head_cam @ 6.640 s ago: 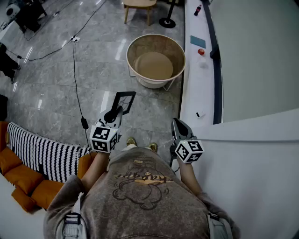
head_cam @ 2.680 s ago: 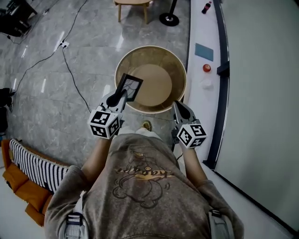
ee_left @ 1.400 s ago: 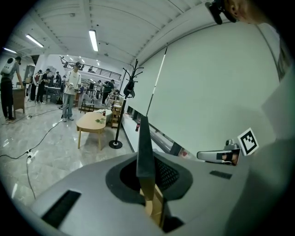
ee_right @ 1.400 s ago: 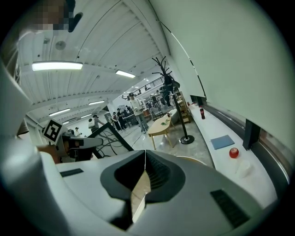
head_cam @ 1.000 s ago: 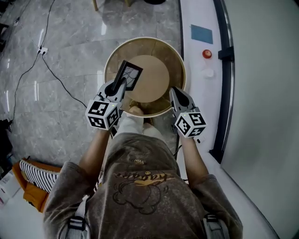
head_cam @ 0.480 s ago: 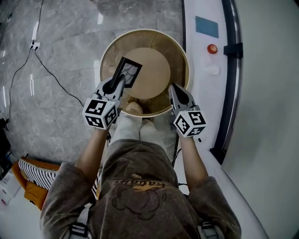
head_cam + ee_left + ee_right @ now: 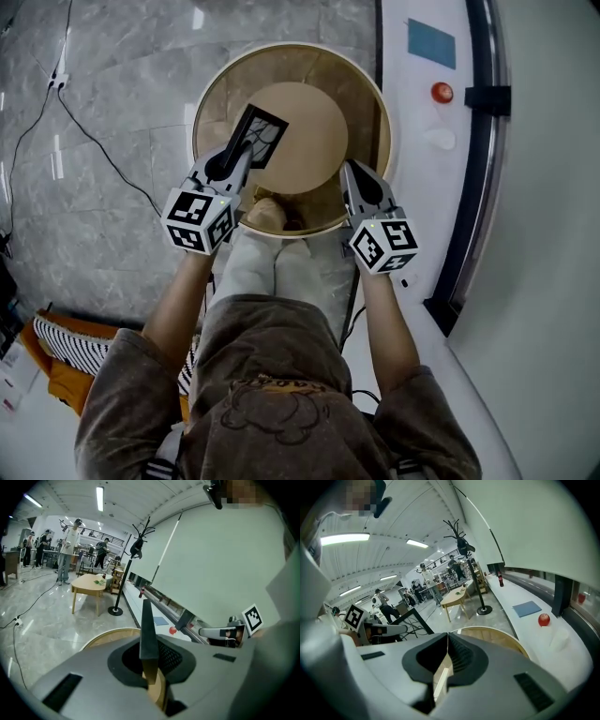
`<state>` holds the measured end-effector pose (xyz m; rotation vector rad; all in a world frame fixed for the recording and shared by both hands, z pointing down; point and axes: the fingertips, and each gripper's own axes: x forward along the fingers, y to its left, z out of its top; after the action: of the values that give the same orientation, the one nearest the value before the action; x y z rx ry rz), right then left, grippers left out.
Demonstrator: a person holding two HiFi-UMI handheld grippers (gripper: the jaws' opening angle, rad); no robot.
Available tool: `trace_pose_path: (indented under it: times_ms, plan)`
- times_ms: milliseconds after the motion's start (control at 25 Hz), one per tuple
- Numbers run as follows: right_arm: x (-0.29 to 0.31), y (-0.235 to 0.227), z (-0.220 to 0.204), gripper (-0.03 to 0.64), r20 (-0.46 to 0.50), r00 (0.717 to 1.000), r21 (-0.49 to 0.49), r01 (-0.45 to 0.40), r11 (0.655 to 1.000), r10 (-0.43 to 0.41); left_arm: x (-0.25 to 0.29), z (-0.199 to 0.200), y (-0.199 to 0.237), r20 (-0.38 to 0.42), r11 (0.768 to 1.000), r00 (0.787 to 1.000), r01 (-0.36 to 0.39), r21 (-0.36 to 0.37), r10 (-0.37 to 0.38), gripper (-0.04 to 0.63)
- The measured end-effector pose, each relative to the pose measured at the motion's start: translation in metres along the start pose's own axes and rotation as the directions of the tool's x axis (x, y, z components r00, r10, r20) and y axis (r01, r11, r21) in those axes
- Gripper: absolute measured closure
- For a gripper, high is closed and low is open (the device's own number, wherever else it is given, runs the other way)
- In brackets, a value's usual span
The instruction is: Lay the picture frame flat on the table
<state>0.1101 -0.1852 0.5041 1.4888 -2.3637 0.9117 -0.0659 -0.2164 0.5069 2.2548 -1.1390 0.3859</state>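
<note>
Picture frame (image 7: 258,134) now above round table (image 7: 380,103)

The head camera looks steeply down on the round tan wooden desk (image 7: 314,141). Both gripper cameras look across its rim, close.

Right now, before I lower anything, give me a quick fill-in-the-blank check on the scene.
The picture frame is clamped by the ___ gripper.
The right gripper is shut and holds ___.
The table below the frame is ___ in shape.
The small object on the white ledge is coloured ___.
Missing words: left; nothing; round; red.
</note>
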Motion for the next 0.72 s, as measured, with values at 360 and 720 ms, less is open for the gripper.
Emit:
trace_pose_path:
  times_ms: [360,720]
  plan:
    - [0.026,-0.021,-0.037,0.596,-0.036,0.999,0.020,0.017,1.000,-0.016,0.042,-0.037,0.022,-0.039,1.000,0.999,0.028,-0.008,-0.028,0.560]
    - [0.042,-0.042,-0.078,0.597,-0.075,0.997,0.056,0.029,0.998,-0.025,0.074,-0.075,0.035,-0.079,0.999,0.996,0.035,-0.038,-0.038,0.560]
